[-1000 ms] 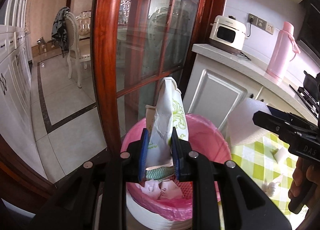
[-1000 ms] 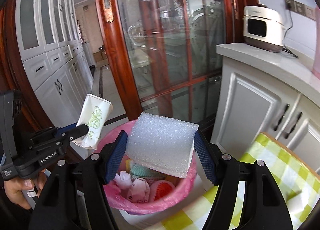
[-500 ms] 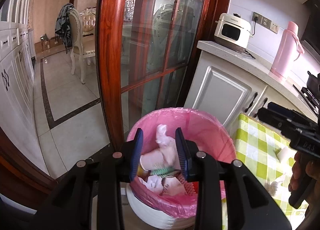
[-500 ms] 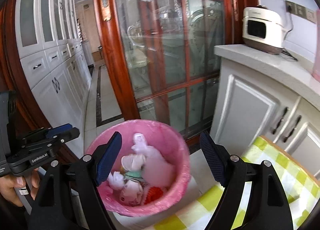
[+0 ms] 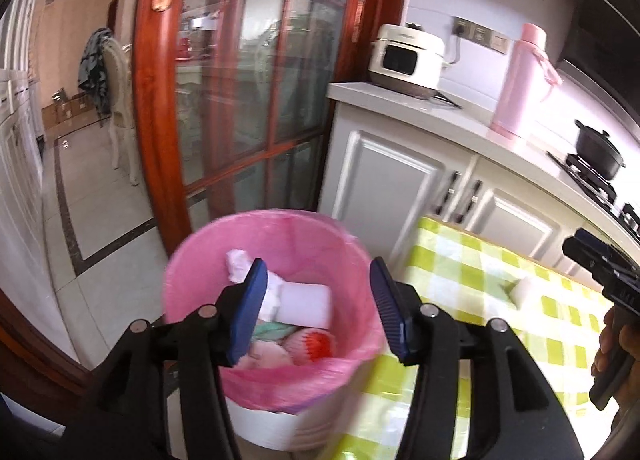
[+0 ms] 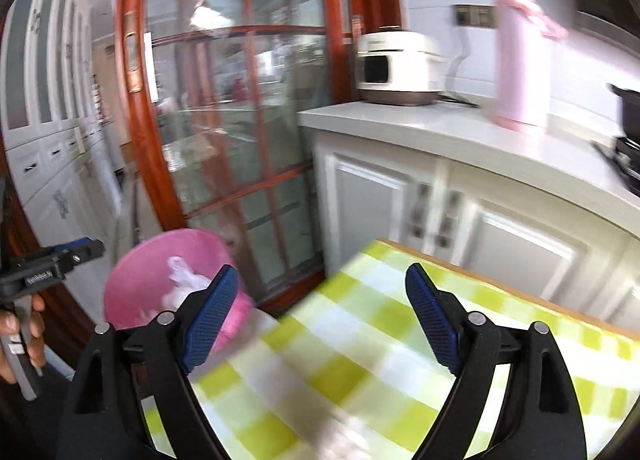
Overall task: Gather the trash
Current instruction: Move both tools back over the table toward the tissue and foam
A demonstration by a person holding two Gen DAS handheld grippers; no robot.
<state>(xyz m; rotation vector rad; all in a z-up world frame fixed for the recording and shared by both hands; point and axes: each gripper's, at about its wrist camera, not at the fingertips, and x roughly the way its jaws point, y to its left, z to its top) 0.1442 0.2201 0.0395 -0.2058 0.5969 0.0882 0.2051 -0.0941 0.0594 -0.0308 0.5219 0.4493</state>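
Tiled floor (image 5: 92, 220) and a chair (image 5: 120, 100) draped with dark cloth fill the far left of the left wrist view, next to a red wooden glass door (image 5: 240, 100). Below the door stands the trash bin (image 5: 192, 272), white-bodied and lined with a pink bag. Inside it lie the collected trash pieces: crumpled white paper (image 5: 238, 260), a white foam block (image 5: 306, 304) and a pink and red wrapper (image 5: 308, 344). The left tongs (image 5: 318, 310) hover just above the bin's mouth, released, blue pads spread wide with nothing between them.

Right of the bin, touching or nearly touching it, is the desk (image 5: 480, 300) under a green and white checked cloth. One white scrap (image 5: 526, 292) rests on it, well apart from the bin. Behind, on the kitchen counter, sit a white cooker (image 5: 408, 60), a pink thermos (image 5: 520, 80) and a black pot (image 5: 600, 152).

In the right wrist view, which is motion-blurred, the right tongs (image 6: 322, 324) are over the desk's near edge, likewise released and holding nothing, with the bin at lower left. The left tongs show at the far left edge of this view, gripped in a hand (image 6: 24, 336).
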